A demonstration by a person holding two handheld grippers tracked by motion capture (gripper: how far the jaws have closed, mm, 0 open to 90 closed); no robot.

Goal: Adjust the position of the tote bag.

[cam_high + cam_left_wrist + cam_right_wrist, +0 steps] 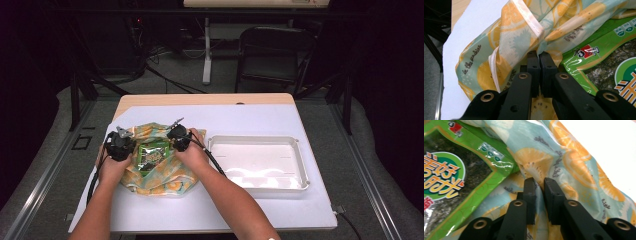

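Jaws clenched on both sides, each pinching a fold of the lemon-print cloth bag [162,175]. Left gripper [539,55] bites fabric just left of the green seaweed packet [606,62], at center frame in its own view. Right gripper [539,182] nips fabric just right of that packet, lower center of its view. From the high view, bag sits left of center on the white table [250,120], packet lying on top of it between the grippers. White tray [300,165] sits to the right, apart from the bag.
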